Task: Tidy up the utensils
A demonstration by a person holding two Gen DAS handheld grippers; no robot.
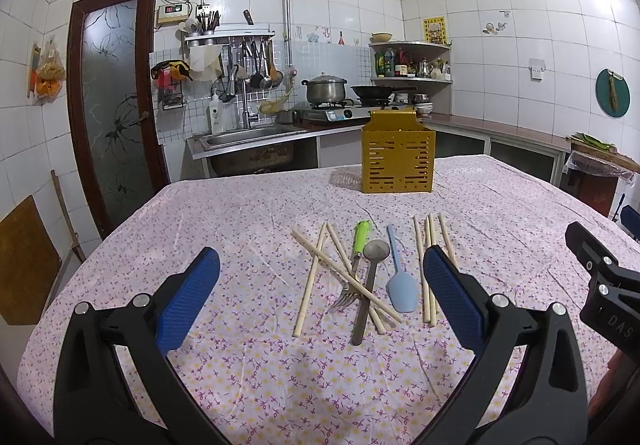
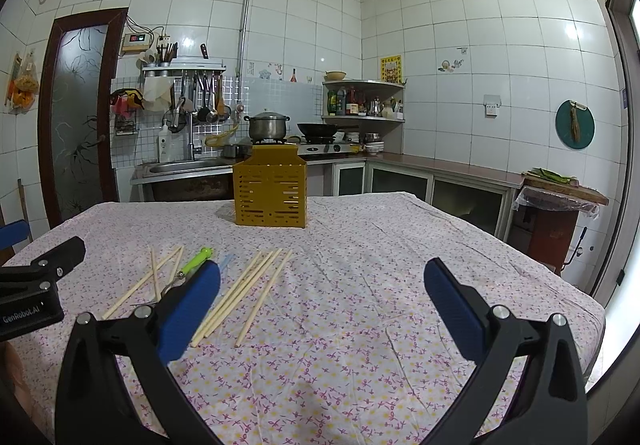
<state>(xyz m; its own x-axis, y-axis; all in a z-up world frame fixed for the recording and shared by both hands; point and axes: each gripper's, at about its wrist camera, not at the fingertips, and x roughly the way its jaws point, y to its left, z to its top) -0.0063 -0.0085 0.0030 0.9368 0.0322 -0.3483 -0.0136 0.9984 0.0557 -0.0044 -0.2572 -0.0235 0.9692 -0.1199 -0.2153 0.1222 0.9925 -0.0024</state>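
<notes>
Both my left tool [image 1: 320, 277] and right tool [image 2: 322, 285] hover released, empty, above the table [image 1: 500, 205]; utensils [image 1: 360, 277] lie loose near me, awaiting the far yellow holder [image 1: 397, 161].

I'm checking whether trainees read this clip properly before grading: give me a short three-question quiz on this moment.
1. True or false: the left hand-held gripper is shut on a chopstick.
2. Which utensil lies between the metal spoon and the group of chopsticks side by side to its right? A) green-handled fork B) blue spatula C) knife
3. Fill in: the yellow slotted holder stands ___ on the tablecloth, beyond the utensils.

Key: 1 false, both hand-held grippers, right one too, are open and hold nothing; 2 B; 3 upright.
</notes>
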